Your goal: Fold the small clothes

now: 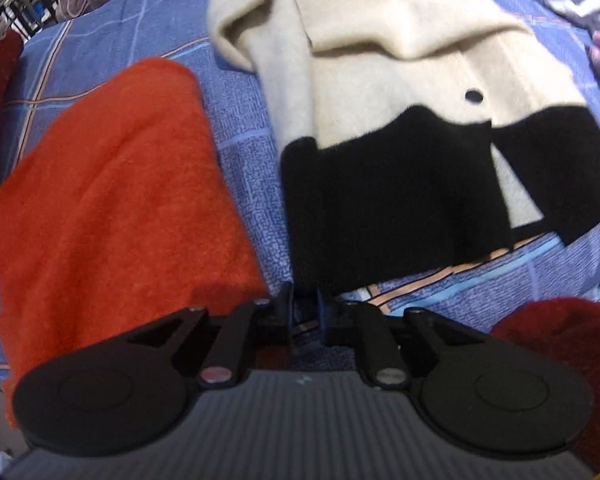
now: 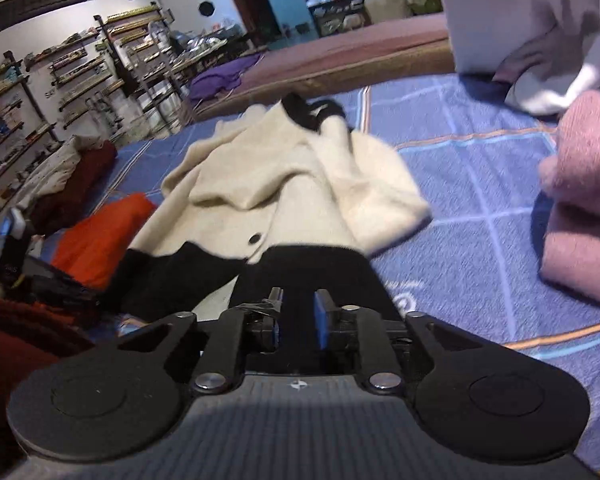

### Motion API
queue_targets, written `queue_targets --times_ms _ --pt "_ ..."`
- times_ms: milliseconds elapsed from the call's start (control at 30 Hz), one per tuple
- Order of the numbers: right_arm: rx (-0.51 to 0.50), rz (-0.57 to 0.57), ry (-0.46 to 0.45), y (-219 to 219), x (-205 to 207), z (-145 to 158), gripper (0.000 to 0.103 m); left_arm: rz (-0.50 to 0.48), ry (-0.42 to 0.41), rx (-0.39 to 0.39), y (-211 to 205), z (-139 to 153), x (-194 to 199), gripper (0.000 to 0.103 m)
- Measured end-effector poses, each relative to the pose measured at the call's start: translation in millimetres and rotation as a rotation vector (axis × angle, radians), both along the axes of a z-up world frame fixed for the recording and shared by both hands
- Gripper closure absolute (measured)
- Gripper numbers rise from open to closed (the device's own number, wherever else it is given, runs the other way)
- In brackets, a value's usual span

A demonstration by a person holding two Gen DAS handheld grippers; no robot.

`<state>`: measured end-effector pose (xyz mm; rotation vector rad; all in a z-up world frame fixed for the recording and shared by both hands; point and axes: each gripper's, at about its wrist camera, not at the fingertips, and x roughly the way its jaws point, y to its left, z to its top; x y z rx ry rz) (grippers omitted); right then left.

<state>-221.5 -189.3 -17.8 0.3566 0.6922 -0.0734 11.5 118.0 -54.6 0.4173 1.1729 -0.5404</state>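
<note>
A: Where is the cardigan (image 1: 388, 92)?
B: Spread on the blue checked bed cover (image 1: 244, 120), cream above, with a black band along its hem and one dark button (image 1: 474, 96). Its black hem lies toward both grippers.
A: And the left gripper (image 1: 305, 312)?
B: Its fingers are nearly together, a narrow slit between them, with nothing clearly pinched. It hangs just off the black hem.
A: The right gripper (image 2: 298, 314)?
B: About half open, blue pads facing each other, nothing between them. The black hem lies just beyond the fingertips.
A: What else lies on the bed?
B: An orange garment (image 1: 112, 200) beside the cardigan, dark red clothes (image 2: 76, 184) toward one edge, and a folded pink knit (image 2: 580, 200) toward the opposite edge.
</note>
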Motion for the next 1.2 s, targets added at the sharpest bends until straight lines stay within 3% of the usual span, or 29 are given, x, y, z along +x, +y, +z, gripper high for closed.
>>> queue_targets --times_ms 33,67,100,133,167,267,300,367,433,467,500,567,633,667,800,900,967,1100,1200 --pt "-0.049 -0.011 -0.039 2.5 5.8 5.7 0.037 0.007 -0.017 -0.018 2.3 9.9 0.5 0.076" --pt "-0.076 -0.005 -0.072 4.3 14.2 10.3 0.011 0.003 -0.056 -0.026 3.0 22.1 0.0 0.055" --pt "-0.086 0.022 -0.092 6.0 29.5 13.6 0.0 -0.007 -0.11 -0.031 -0.3 33.5 -1.4 0.045" --pt "-0.098 0.067 -0.106 9.9 48.4 14.9 0.0 -0.017 -0.159 -0.039 -4.0 43.0 -2.9 0.031" --pt "-0.129 0.123 -0.118 17.2 69.4 13.7 0.001 -0.026 -0.189 -0.051 -7.8 50.0 -4.0 0.029" --pt "-0.328 0.282 -0.083 47.6 134.7 -5.0 0.007 -0.04 -0.181 -0.092 -18.7 57.9 -7.0 0.029" --pt "-0.418 0.313 -0.052 56.2 155.2 -15.7 0.015 -0.043 -0.172 -0.1 -20.6 58.3 -9.9 0.029" --pt "-0.567 0.317 -0.013 64.1 187.0 -36.9 0.025 -0.048 -0.153 -0.102 -28.9 53.3 -16.0 0.029" --pt "-0.652 0.306 0.067 59.0 213.8 -59.6 0.026 -0.034 -0.127 -0.095 -27.1 43.2 -18.8 0.028" --pt "-0.7 0.316 0.105 55.8 223.7 -70.5 0.035 -0.025 -0.11 -0.09 -24.9 38.4 -19.7 0.028" --pt "-0.704 0.332 0.121 50.4 228.7 -76.3 0.055 -0.017 -0.095 -0.085 -20.9 34.4 -21.2 0.028" --pt "-0.612 0.324 0.111 31.8 225.0 -66.5 0.071 -0.009 -0.082 -0.075 -14.1 26.2 -21.4 0.028" --pt "-0.553 0.31 0.092 13.1 219.5 -47.4 0.08 -0.003 -0.07 -0.072 -12.1 19.4 -18.2 0.028" --pt "-0.562 0.29 0.073 4.8 214.8 -34.2 0.094 -0.001 -0.064 -0.074 -13.4 17.0 -16.2 0.028" --pt "-0.606 0.18 0.042 -46.4 197.6 15.9 0.095 -0.062 -0.061 -0.102 -39.8 12.9 -7.9 0.028" --pt "-0.767 0.113 0.056 -78.4 187.2 41.4 0.095 -0.117 -0.074 -0.126 -75.1 11.6 -1.3 0.026" --pt "-0.848 0.061 0.073 -104.5 181.9 56.2 0.096 -0.141 -0.088 -0.134 -99.5 8.0 4.6 0.018" --pt "-0.992 -0.102 0.106 -158.0 168.9 92.7 0.096 -0.206 -0.194 -0.033 -155.1 -9.8 6.0 0.016" --pt "-0.957 -0.213 0.106 -199.2 151.3 123.8 0.095 -0.23 -0.199 0.043 -185.3 -32.2 5.8 0.015"
